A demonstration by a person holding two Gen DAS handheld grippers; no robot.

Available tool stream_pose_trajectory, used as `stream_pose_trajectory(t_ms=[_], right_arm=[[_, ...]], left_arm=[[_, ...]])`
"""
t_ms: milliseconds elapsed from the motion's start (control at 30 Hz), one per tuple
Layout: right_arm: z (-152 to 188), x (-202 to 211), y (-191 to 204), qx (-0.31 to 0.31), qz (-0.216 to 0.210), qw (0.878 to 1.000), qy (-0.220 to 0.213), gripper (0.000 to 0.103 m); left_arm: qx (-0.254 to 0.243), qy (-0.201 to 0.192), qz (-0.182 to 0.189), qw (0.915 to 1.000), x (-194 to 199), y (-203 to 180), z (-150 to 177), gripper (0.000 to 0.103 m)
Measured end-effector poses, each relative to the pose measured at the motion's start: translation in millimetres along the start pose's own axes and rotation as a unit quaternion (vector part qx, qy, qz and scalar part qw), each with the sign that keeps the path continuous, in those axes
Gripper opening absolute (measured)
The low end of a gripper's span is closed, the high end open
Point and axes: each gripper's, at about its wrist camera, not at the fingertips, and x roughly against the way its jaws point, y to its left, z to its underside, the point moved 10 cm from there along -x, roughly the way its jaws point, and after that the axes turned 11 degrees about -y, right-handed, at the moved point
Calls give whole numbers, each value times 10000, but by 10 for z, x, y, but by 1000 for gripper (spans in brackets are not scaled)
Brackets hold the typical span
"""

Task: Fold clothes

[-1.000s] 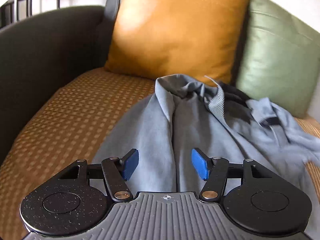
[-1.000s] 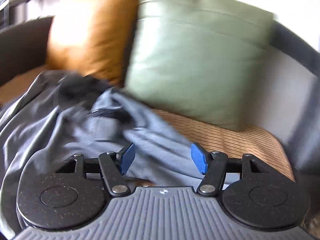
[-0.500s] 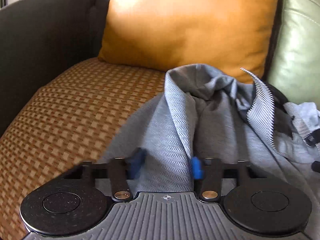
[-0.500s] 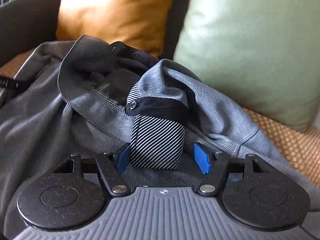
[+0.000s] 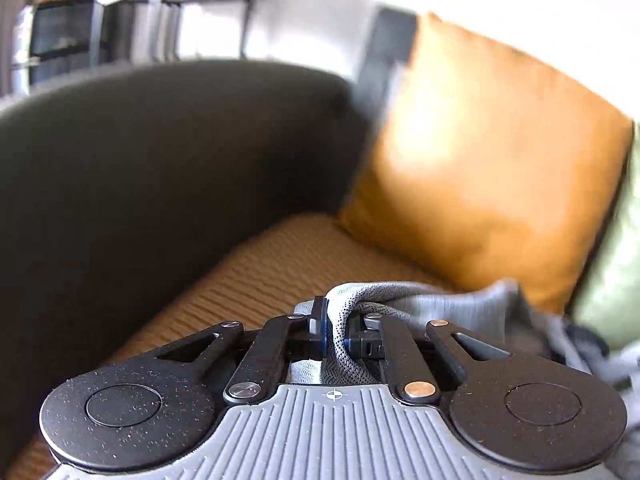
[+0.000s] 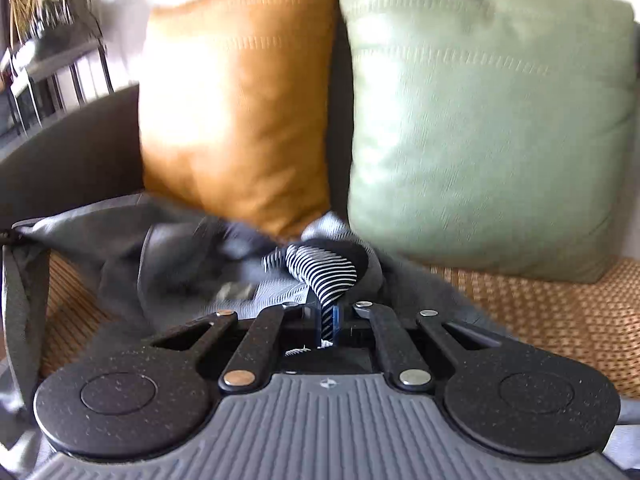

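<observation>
Left gripper [image 5: 334, 334]: jaws are pinching tight on a bunched fold of the shirt [image 5: 432, 312], with grey fabric squeezing out between the blue pads and looping over the top. It is hanging above the seat [image 5: 276, 276], near the dark armrest [image 5: 160, 184].

Right gripper [image 6: 329, 322]: jaws are closing hard on a narrow striped part of the shirt [image 6: 328, 272], with only a thin strip of black-and-white cloth showing between the pads. Whether this is a cuff or a lining cannot be told.

Shirt: grey, herringbone weave, with striped and dark trim. It is lying crumpled on the seat in front of both cushions and is being held at two points. In the right wrist view its left part is stretching out towards the armrest [image 6: 68, 152], partly blurred.

Orange cushion [image 5: 492, 160]: leaning against the sofa back, just behind the shirt.

Green cushion [image 6: 488, 120]: standing just beside the orange cushion [image 6: 240, 100], resting on the woven seat [image 6: 560, 312].

Shelving [image 5: 132, 20]: standing beyond the armrest, blurred; its contents cannot be made out.
</observation>
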Motion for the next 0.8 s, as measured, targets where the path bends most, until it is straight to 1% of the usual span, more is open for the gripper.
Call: stream_pose_trajectory(t_ms=[67, 133, 167, 233, 267, 300, 333, 367, 400, 433, 500, 567, 600, 667, 700, 733, 767, 800], right_arm=[[-130, 266, 71, -112, -160, 9997, -128, 5], [-213, 527, 153, -194, -361, 9990, -178, 5], [-227, 650, 188, -226, -466, 9985, -166, 5], [-163, 855, 255, -291, -615, 9977, -8, 5], [-95, 903, 297, -325, -667, 9972, 130, 5], [-20, 911, 342, -336, -691, 9967, 268, 5], [51, 923, 382, -324, -688, 9964, 370, 5], [122, 935, 423, -313, -684, 9960, 473, 5], [170, 951, 458, -329, -692, 9956, 546, 5], [180, 973, 487, -393, -716, 9950, 570, 5], [140, 1038, 590, -428, -794, 9944, 557, 5], [15, 1089, 696, -335, -872, 9945, 471, 5], [-56, 1106, 745, -302, -910, 9945, 424, 5], [-219, 1139, 841, -269, -991, 9943, 291, 5], [-292, 1159, 885, -235, -1027, 9942, 214, 5], [-357, 1178, 923, -204, -1056, 9941, 143, 5], [-420, 1189, 963, -171, -1082, 9939, 83, 5], [-465, 1190, 1002, -139, -1098, 9938, 50, 5]], left_arm=[[17, -146, 20, 9999, 254, 184, -192, 2], [-128, -293, 46, 9995, 545, 328, -302, 2], [-266, -325, -2, 9991, 640, 398, -315, 2], [-605, -213, -158, 9978, 752, 501, -219, 3], [-786, -49, -206, 9967, 746, 535, -115, 4], [-952, 196, -228, 9950, 769, 558, 6, 5], [-1053, 452, -204, 9932, 756, 577, 139, 9], [-1150, 693, -178, 9908, 749, 595, 265, 10], [-1236, 786, -131, 9891, 773, 587, 340, 18], [-1372, 774, -46, 9875, 836, 521, 382, 34], [-1740, 542, 124, 9832, 1041, 345, 349, 42], [-2075, 273, 372, 9772, 1256, 133, 289, 54], [-2226, 128, 534, 9734, 1367, 8, 251, 56], [-2504, -25, 994, 9630, 1571, -298, 251, 60], [-2644, -77, 1203, 9568, 1674, -442, 295, 61], [-2782, -123, 1410, 9500, 1777, -587, 347, 64], [-2904, -117, 1613, 9431, 1872, -744, 449, 67], [-3025, -113, 1813, 9357, 1968, -905, 558, 67]])
